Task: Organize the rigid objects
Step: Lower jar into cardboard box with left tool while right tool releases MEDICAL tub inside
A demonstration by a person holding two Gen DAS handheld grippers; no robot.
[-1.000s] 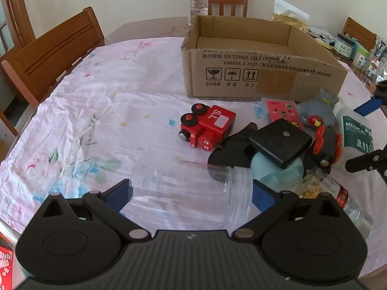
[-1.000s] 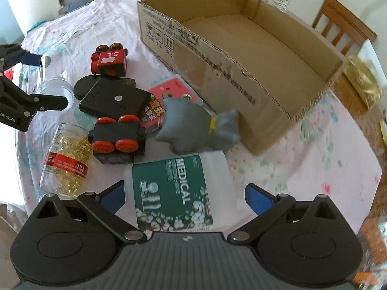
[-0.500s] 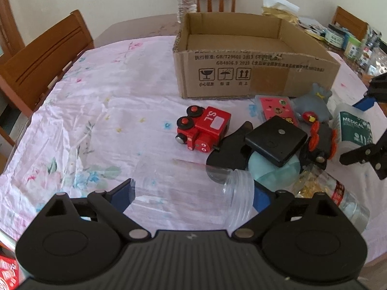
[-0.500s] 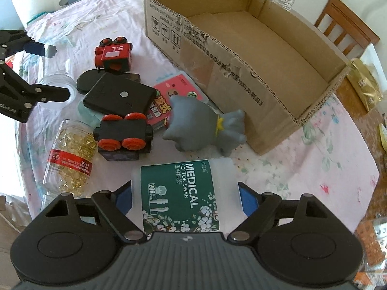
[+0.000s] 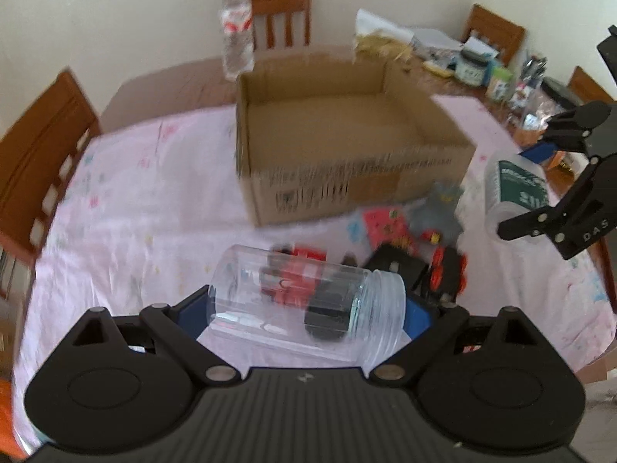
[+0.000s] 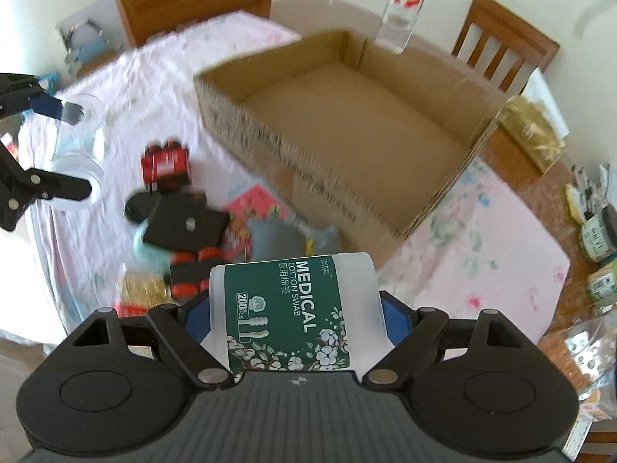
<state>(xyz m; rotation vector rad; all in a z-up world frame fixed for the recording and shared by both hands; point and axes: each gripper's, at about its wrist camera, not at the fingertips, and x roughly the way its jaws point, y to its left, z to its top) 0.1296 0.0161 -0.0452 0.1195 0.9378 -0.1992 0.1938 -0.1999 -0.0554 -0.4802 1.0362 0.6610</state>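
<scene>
Left gripper (image 5: 306, 310) is clamped on a clear plastic jar (image 5: 304, 301), jar lying sideways across the jaws, threaded open mouth toward 3 o'clock, lifted clear of the tablecloth (image 5: 127, 212). Both blue pads press its ends; the jaws closed in a little onto it within the last second.

Right gripper (image 6: 295, 318) grips a cotton swab tub (image 6: 289, 308), white with a green "MEDICAL COTTON SWAB" label, held between the blue pads and raised off the table. Its jaws also just closed in on the tub. From the left wrist view the same tub (image 5: 516, 189) shows at 3 o'clock in the other tool.

Open cardboard box (image 6: 347, 135) sits at 12 o'clock from both tools, nothing visible inside.

Pile left on the cloth, between the grippers and the box: red toy train (image 6: 164, 162) at 10 o'clock in the right view, black flat block (image 6: 185, 229) just below it, black toy car with red wheels (image 6: 193, 274) touching the block's near edge, grey soft toy (image 6: 277, 239) beside the box wall, pink card (image 6: 256, 208) partly under the block, capsule bottle (image 6: 142, 289) at 9 o'clock near the table edge.

Water bottle (image 5: 236, 38) stands behind the box. Wooden chairs (image 5: 34, 169) around the table. Frames are motion blurred.
</scene>
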